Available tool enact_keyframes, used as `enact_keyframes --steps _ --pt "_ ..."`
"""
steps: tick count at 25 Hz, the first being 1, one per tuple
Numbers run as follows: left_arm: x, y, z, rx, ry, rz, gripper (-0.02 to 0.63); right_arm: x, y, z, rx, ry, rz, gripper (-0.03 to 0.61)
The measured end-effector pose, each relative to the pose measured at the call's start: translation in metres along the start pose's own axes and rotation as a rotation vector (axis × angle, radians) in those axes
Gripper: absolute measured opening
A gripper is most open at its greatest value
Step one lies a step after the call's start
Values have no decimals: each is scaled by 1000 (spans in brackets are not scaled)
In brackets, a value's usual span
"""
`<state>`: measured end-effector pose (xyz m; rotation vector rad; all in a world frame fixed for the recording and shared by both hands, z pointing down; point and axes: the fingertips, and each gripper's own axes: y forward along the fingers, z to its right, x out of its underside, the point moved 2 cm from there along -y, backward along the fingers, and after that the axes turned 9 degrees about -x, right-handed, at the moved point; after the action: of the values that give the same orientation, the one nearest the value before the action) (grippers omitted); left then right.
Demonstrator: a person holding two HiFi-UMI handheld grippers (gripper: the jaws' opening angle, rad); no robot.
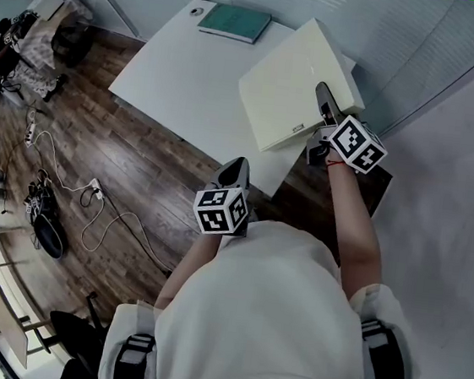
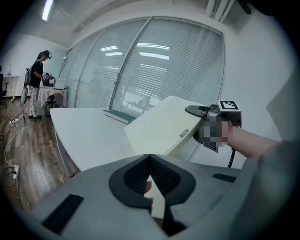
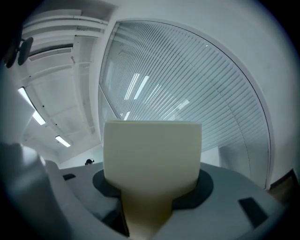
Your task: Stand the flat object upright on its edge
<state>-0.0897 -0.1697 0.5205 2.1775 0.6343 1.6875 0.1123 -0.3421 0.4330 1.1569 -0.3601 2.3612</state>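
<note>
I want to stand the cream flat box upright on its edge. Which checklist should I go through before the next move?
1. Right gripper shut on the cream flat box: ok.
2. Box upright on its edge: not ok, only tilted.
3. Box's lower edge resting on the white table: cannot tell.
4. Left gripper free to help: ok, shut, empty, off the table.
5. Green book apart from the box: ok.

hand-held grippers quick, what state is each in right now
Left hand-held gripper: closed, holding nothing.
Right hand-held gripper: closed on the cream board.
</note>
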Motion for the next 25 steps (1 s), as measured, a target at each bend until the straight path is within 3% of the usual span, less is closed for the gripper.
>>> enact_keyframes --steps 19,25 --pt "1 0 -5 -11 7 -9 18 -18 38 -61 -39 -552 -104 268" --pt "1 -1 -9 -14 5 -9 18 -6 49 -79 -68 -661 -132 268"
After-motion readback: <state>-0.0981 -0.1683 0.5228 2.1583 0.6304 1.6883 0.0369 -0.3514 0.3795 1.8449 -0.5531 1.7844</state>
